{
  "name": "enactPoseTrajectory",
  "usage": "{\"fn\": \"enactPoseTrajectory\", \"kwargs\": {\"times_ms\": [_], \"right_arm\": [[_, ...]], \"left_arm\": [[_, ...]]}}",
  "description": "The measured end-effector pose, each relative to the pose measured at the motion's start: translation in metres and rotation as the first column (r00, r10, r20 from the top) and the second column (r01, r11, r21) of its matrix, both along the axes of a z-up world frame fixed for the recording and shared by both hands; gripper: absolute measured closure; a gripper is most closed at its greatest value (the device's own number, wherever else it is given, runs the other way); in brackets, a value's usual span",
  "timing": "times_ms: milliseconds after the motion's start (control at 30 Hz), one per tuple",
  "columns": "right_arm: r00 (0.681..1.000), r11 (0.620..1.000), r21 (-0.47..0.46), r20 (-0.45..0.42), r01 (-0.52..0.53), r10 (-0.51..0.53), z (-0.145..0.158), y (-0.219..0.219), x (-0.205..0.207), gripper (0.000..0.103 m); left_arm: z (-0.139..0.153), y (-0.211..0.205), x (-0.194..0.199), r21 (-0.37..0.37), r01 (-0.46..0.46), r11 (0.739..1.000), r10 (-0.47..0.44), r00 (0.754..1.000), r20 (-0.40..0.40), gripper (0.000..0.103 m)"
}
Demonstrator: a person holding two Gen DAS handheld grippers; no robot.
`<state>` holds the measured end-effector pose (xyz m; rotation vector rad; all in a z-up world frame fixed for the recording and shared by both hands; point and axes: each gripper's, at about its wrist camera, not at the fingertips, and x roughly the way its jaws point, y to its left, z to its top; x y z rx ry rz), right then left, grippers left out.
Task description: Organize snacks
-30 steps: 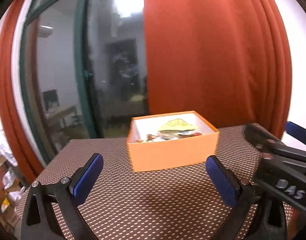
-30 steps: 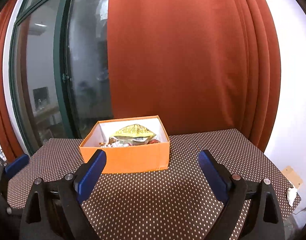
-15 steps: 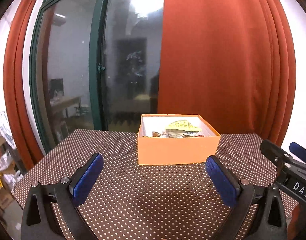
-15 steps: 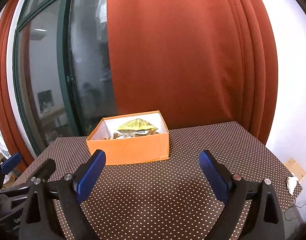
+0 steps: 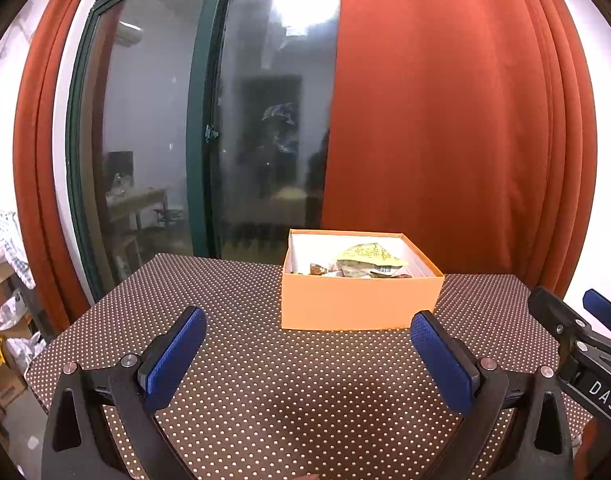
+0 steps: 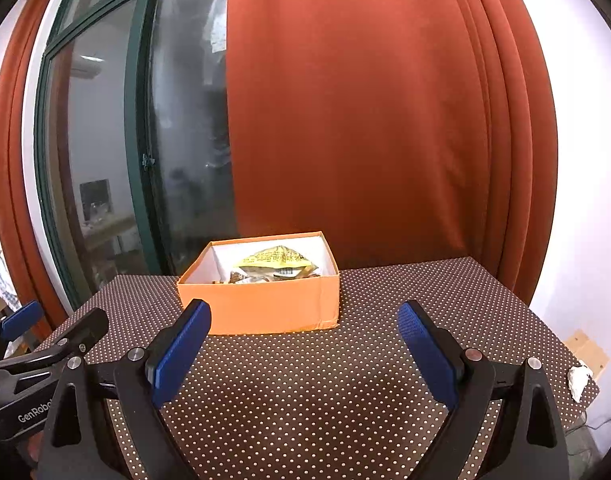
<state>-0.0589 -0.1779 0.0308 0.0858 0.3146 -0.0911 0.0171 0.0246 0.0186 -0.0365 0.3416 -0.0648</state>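
An orange box [image 5: 357, 302] stands on the dotted brown table [image 5: 265, 360], also in the right wrist view [image 6: 265, 306]. Inside lie several snack packets, a yellow packet [image 5: 367, 257] on top, also seen from the right [image 6: 275, 261]. My left gripper [image 5: 309, 356] is open and empty, well short of the box and above the table. My right gripper [image 6: 305, 350] is open and empty, also short of the box. Each gripper shows at the edge of the other's view: the right one [image 5: 577, 328], the left one [image 6: 45, 340].
An orange curtain [image 6: 365, 120] and a dark glass door [image 5: 209, 140] stand behind the table. The table's right edge [image 6: 545, 332] drops to the floor. Bags and cartons [image 5: 5, 340] lie on the floor at the left.
Both grippers have pulled back and risen from the box, which looks smaller. The left view has swung to face the box more squarely. Both stay open.
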Motion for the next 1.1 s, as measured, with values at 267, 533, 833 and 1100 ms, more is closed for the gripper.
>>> {"fn": "enactPoseTrajectory", "kwargs": {"times_ms": [267,533,833,1100], "right_arm": [[1.000,1.000,0.002,-0.010,-0.018,0.018,-0.005,0.002,0.002,0.007],[1.000,1.000,0.011,-0.010,-0.019,0.019,-0.005,-0.002,0.005,0.007],[1.000,1.000,0.017,-0.020,-0.016,0.016,-0.007,-0.003,0.004,0.007],[1.000,1.000,0.021,-0.020,-0.011,0.012,-0.006,-0.005,0.003,0.007]], "left_arm": [[-0.004,-0.004,-0.002,0.008,0.006,1.000,-0.006,1.000,-0.003,0.000],[-0.003,-0.009,-0.001,0.015,0.004,1.000,-0.004,1.000,0.007,0.000],[-0.005,-0.011,0.000,0.015,0.014,1.000,-0.014,1.000,-0.006,0.000],[-0.007,-0.011,-0.003,0.015,0.008,1.000,-0.008,1.000,0.002,0.000]]}}
